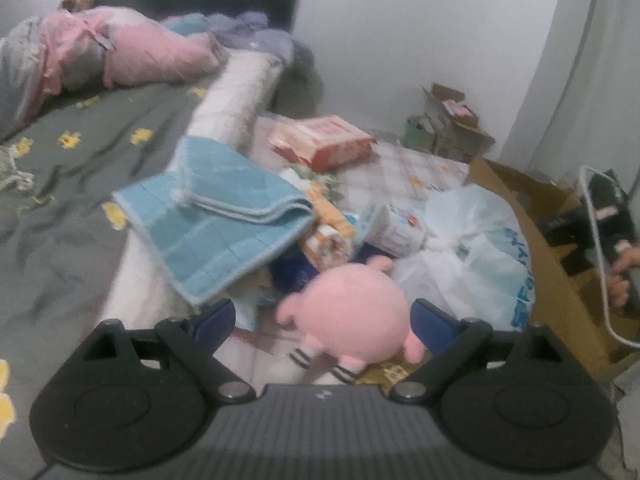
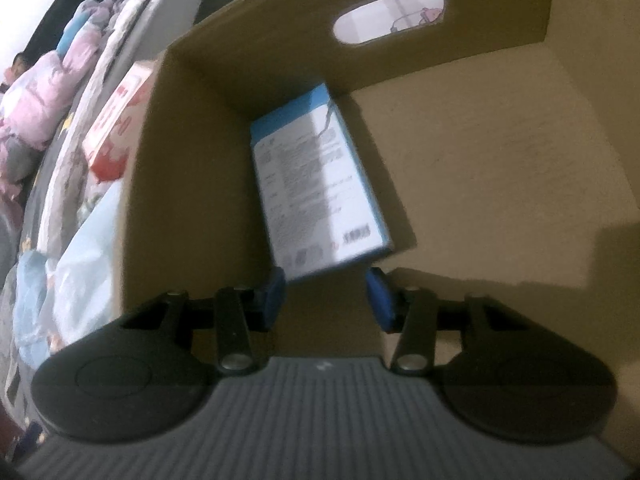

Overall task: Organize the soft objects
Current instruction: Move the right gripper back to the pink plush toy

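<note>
A round pink plush toy (image 1: 356, 312) with striped socks lies on a cluttered pile beside the bed. My left gripper (image 1: 324, 318) stands open around it. The right pad (image 1: 430, 320) is at the toy's side, and the left pad (image 1: 218, 318) is well clear of it. In the right wrist view my right gripper (image 2: 326, 292) points down into a cardboard box (image 2: 500, 160). It is open, with a blue-and-white carton (image 2: 316, 184) lying just past its fingertips against the box wall. The pads do not appear to press on the carton.
A folded blue towel (image 1: 216, 216) hangs off the bed edge. A red-and-white packet (image 1: 324, 140), a tied plastic bag (image 1: 472, 248) and small printed items fill the pile. A person's hand (image 1: 624, 272) holds the other gripper over the cardboard box (image 1: 520, 200). Pink bedding (image 1: 132, 56) is far back.
</note>
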`<state>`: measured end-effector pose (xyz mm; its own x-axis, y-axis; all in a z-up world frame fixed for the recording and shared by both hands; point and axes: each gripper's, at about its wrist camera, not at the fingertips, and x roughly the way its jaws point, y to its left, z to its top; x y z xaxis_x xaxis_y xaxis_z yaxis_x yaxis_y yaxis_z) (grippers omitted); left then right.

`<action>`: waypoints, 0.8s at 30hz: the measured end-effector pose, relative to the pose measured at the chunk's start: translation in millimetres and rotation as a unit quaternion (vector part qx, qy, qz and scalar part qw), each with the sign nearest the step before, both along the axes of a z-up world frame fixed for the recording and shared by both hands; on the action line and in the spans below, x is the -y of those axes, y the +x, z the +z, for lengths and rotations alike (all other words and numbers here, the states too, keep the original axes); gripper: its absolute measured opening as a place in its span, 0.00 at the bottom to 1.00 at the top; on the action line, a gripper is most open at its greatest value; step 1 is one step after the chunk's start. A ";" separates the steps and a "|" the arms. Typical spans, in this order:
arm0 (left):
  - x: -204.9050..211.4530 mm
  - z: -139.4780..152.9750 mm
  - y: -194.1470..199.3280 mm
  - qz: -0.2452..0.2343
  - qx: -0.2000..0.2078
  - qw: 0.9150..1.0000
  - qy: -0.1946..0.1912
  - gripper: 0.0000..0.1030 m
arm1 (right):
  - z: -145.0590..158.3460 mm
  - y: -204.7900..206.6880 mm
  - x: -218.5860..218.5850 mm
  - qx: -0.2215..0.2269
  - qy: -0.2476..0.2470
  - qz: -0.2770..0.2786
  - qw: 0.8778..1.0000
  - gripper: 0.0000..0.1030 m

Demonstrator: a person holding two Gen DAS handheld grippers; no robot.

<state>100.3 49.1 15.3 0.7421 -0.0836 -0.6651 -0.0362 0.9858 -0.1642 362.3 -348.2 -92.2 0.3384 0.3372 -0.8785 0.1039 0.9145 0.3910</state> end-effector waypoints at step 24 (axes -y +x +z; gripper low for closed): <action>-35.5 -0.7 -7.2 0.021 0.033 0.999 -0.005 0.85 | 156.4 -86.7 -185.1 0.154 0.096 0.250 0.951 0.63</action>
